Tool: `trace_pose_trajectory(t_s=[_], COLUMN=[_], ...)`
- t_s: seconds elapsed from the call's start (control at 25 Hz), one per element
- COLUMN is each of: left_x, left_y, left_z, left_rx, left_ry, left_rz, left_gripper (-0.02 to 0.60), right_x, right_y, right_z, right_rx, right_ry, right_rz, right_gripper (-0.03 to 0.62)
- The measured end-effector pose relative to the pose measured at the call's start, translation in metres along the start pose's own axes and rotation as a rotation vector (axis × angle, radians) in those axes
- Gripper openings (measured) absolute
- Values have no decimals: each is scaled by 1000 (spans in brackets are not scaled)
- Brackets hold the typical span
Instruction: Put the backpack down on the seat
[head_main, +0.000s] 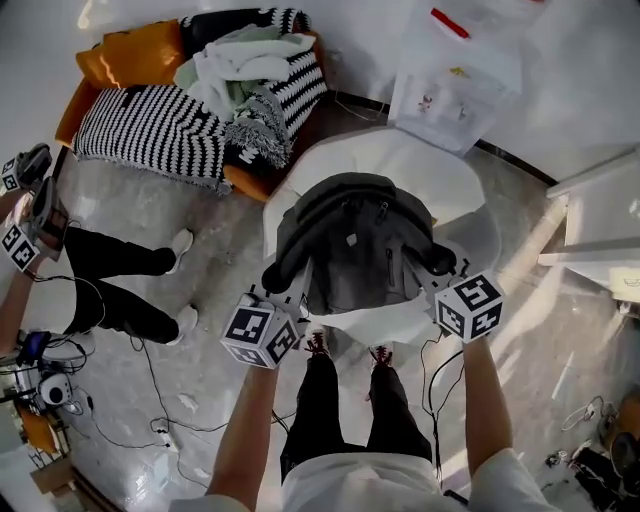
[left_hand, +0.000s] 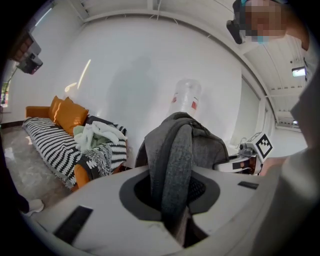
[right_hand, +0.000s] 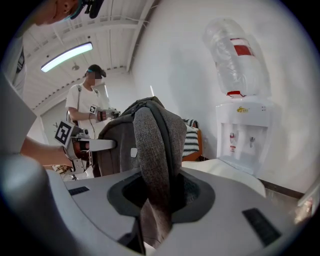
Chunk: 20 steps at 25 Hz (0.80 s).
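Note:
A grey backpack (head_main: 350, 240) hangs upright over a white seat (head_main: 440, 175), its bottom close to the seat; I cannot tell whether it touches. My left gripper (head_main: 278, 282) is shut on the left shoulder strap (left_hand: 172, 165), which runs up between the jaws in the left gripper view. My right gripper (head_main: 437, 262) is shut on the right shoulder strap (right_hand: 156, 160). In the right gripper view the backpack body (right_hand: 117, 145) sits behind the strap, and the white seat (right_hand: 227, 172) lies below and to the right.
An orange sofa (head_main: 120, 60) with a striped blanket (head_main: 150, 125) stands at the back left. A water dispenser (right_hand: 242, 120) is against the wall behind the seat. Another person (head_main: 110, 270) with grippers stands at the left. Cables (head_main: 150, 400) trail over the floor.

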<state>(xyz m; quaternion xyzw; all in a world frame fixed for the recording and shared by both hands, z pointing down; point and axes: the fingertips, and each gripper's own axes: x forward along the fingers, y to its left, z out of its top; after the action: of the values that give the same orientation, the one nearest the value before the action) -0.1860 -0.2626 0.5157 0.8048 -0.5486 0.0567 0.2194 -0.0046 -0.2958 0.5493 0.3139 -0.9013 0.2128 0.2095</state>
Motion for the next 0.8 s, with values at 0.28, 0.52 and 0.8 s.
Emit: trace_pose_trajectory(t_s=[0.28,0.52,0.8], left_x=[29,65,109], left_y=[30,51,70], left_z=[-34,-56,-85], left_rx=[-50,-34,-19], left_ry=[28,59,80], left_rz=[-31,-55,-86], left_gripper=[75,75,77], right_x=[35,65,97], right_y=[-14,-36,-67], right_z=[-25,-49,-77], right_rx=[1,52,99], right_ry=[64,57,51], right_rz=[-27,-81,-123], right_gripper=[97,98,98])
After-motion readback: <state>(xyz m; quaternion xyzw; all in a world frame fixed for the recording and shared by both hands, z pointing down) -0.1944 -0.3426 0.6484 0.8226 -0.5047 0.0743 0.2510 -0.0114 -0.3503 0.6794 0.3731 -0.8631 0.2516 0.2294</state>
